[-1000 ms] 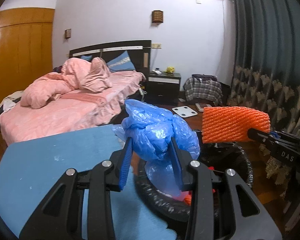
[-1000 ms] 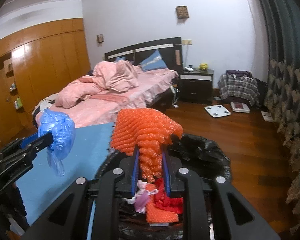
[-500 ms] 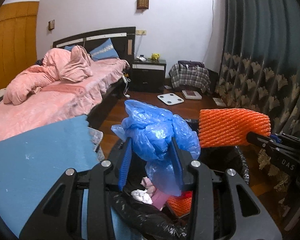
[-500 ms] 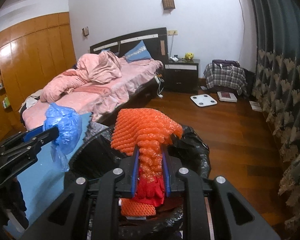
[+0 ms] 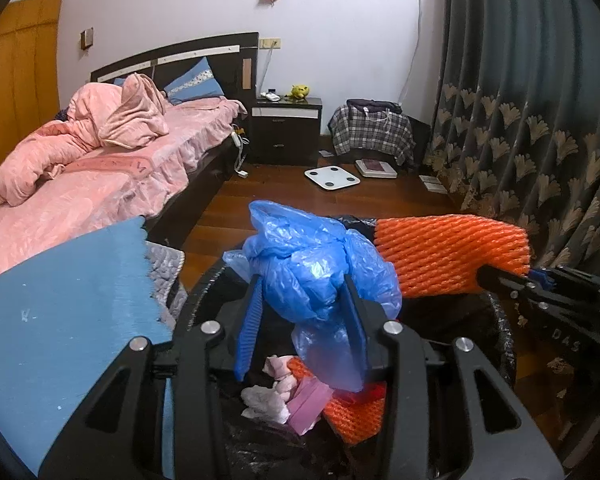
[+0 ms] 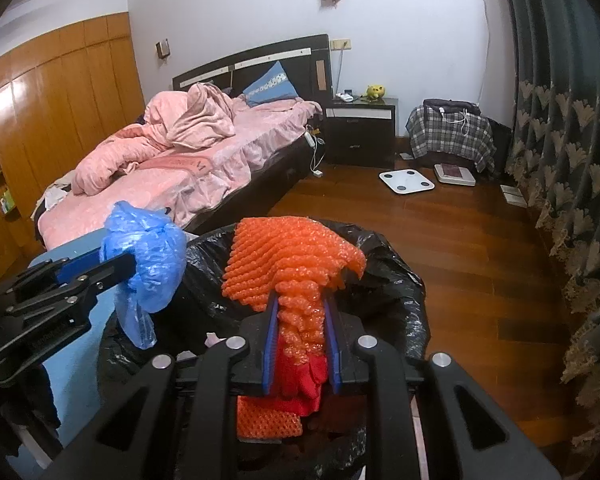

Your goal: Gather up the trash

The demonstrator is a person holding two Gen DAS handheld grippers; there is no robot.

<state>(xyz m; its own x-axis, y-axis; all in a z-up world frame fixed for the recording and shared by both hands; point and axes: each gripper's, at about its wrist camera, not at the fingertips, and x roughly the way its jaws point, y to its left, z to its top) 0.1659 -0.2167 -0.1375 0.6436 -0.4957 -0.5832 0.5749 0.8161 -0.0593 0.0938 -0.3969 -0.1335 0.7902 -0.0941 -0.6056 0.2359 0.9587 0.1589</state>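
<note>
My left gripper [image 5: 302,292] is shut on a crumpled blue plastic bag [image 5: 316,264] and holds it over the open black-lined trash bin [image 5: 500,344]. It also shows in the right wrist view [image 6: 148,264]. My right gripper [image 6: 300,312] is shut on an orange foam net sleeve [image 6: 292,260], also over the bin [image 6: 404,280]. The sleeve shows in the left wrist view [image 5: 452,256] at the right. Inside the bin lie another orange net [image 5: 352,416], pink and white scraps [image 5: 284,388] and red material [image 6: 304,380].
A blue table top [image 5: 68,320] lies left of the bin. A bed with pink bedding [image 5: 100,168] stands beyond. On the wooden floor are a white scale [image 5: 332,178] and a nightstand [image 5: 286,128]. Dark patterned curtains [image 5: 540,120] hang at the right.
Both grippers have moved from beside the blue table to over the bin, and the trash inside it has come into view. Both still hold their items.
</note>
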